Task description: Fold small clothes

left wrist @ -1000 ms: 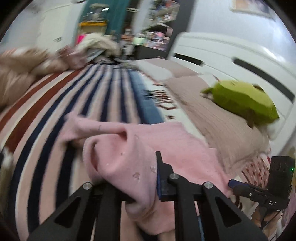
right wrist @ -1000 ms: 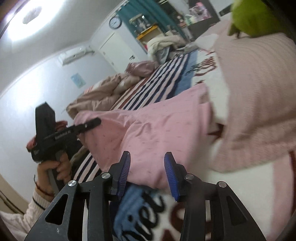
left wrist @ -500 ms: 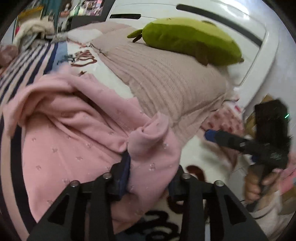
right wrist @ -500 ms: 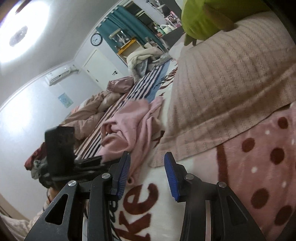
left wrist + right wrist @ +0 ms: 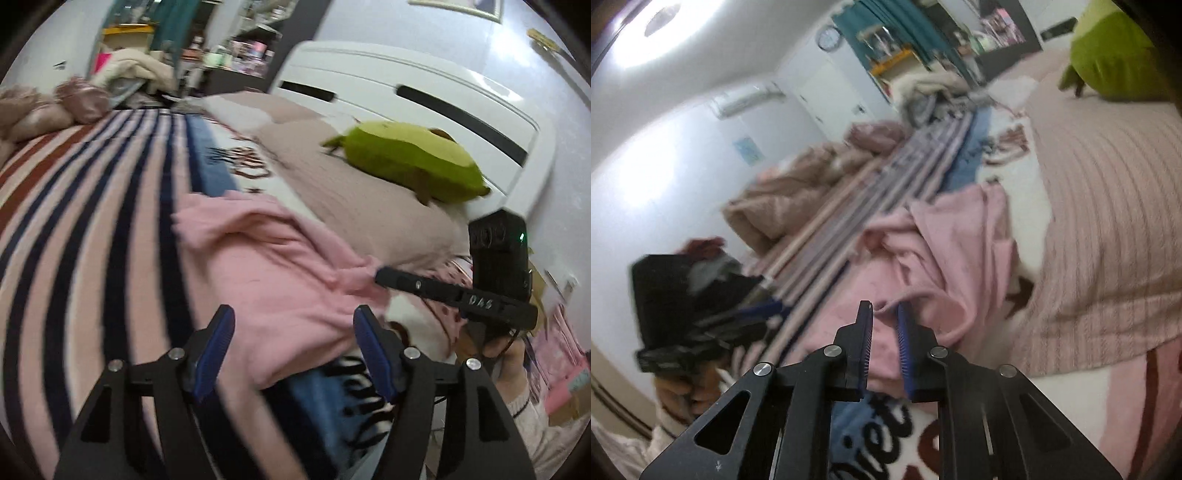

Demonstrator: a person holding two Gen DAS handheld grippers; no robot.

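A pink garment [image 5: 273,266] lies spread on a bed, resting on a blanket [image 5: 92,206] striped in pink, navy and dark red. To its right sits a ribbed beige pillow [image 5: 354,192], and on the far end of that pillow lies a green plush toy [image 5: 410,158]. A white headboard [image 5: 406,88] stands behind them.

In the left wrist view, the left gripper [image 5: 293,341] hovers just above the near edge of the garment with its blue-padded fingers spread wide, holding nothing. The right gripper [image 5: 384,275] reaches in from the right; its tip meets the garment's right edge, where the cloth bunches into a small gathered corner.

In the right wrist view, the right gripper [image 5: 884,325] has its two blue pads drawn nearly together, with a raised fold of pink cloth [image 5: 942,258] right at the tips. It looks pinched on that fold — though blur leaves the contact a little uncertain. The left gripper shows only as a dark blurred shape [image 5: 690,317] at the left.

As for progress, the garment appears rumpled and partly doubled over itself, with ridges and a loose far edge — no neat, flat rectangle yet. By this judgement the folding is at an early or middle stage: the cloth needs smoothing, and at least one more fold seems to remain.
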